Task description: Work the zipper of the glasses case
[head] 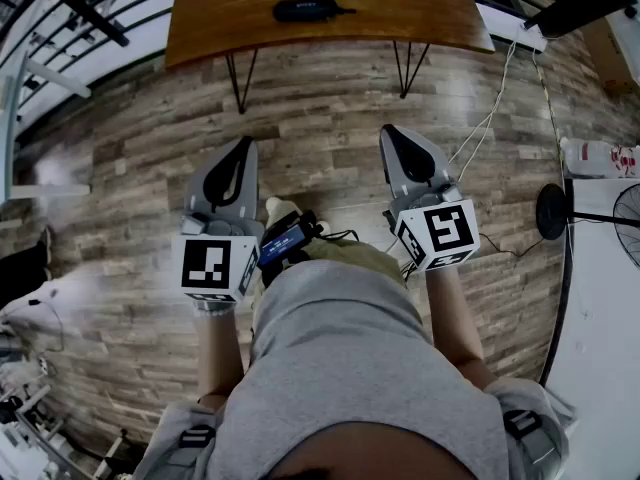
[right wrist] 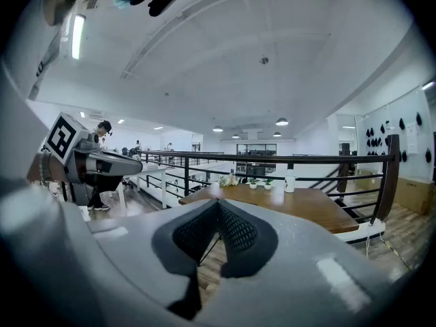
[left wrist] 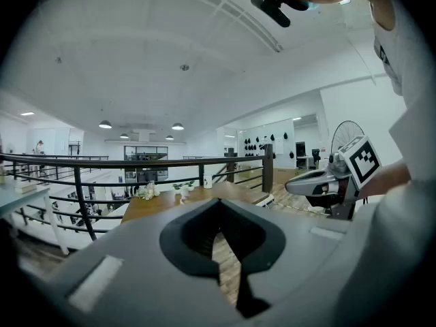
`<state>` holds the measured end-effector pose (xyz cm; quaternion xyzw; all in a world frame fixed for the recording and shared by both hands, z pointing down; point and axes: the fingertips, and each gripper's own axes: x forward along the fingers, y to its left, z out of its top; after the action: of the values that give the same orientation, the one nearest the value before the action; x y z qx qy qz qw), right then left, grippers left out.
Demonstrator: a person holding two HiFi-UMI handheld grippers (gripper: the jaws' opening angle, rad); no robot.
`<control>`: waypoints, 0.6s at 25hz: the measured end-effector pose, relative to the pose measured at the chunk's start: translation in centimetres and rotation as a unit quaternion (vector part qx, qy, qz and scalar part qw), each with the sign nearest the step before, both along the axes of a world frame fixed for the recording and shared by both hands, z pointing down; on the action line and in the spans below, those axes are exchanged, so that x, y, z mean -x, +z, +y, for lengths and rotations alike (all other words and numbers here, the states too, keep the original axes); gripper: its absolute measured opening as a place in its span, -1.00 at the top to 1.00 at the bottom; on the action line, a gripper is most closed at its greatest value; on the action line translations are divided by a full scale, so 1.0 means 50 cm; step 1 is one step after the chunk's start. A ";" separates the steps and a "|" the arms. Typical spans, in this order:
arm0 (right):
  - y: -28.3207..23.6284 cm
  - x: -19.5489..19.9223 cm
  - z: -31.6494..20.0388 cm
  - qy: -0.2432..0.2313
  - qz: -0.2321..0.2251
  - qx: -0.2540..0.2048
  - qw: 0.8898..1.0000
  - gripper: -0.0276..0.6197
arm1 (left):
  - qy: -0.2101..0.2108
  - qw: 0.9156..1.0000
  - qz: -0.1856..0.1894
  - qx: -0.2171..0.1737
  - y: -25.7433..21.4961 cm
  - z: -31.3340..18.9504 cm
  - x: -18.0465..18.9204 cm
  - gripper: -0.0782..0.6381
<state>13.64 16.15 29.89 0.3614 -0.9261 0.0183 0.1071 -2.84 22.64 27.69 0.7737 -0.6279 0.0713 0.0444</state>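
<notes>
Your left hand-held gripper (head: 241, 154) and right hand-held gripper (head: 393, 140) are hovering with jaws pressed together, empty, while the glasses case (head: 305, 10) is lying on the counter (head: 420, 8), well ahead of both.

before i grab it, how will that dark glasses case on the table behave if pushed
The glasses case lies low and long, so it probably won't tip. It looks small, likely light, and may slide on the smooth wooden table. Whether its shell is stiff can't be told from this far.

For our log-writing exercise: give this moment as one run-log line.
left gripper: shut, empty | right gripper: shut, empty | glasses case: on table, untouched
</notes>
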 end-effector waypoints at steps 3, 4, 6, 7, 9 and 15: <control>0.001 -0.004 0.002 0.000 0.000 0.000 1.000 0.91 | -0.002 1.000 -0.001 0.000 -0.001 0.001 -0.002 0.77; 0.001 -0.004 0.002 0.000 -0.001 0.000 1.000 0.91 | -0.002 1.000 -0.001 0.000 -0.002 0.001 -0.002 0.77; 0.002 -0.003 0.003 -0.001 -0.001 0.001 1.000 0.91 | -0.002 1.000 0.000 -0.001 -0.002 0.001 -0.002 0.77; 0.002 -0.002 0.003 -0.002 -0.001 0.002 1.000 0.91 | -0.003 1.000 0.001 -0.001 0.000 0.001 -0.002 0.77; 0.003 -0.001 0.004 -0.003 0.000 0.003 1.000 0.91 | -0.002 1.000 0.001 -0.001 0.001 0.001 -0.004 0.77; 0.002 0.006 0.012 -0.017 -0.013 0.010 1.000 0.91 | -0.007 1.000 0.004 0.000 0.003 0.002 -0.002 0.77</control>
<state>13.33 16.75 29.96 0.3444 -0.9331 0.0303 0.0994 -2.73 22.74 27.83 0.7698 -0.6328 0.0682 0.0471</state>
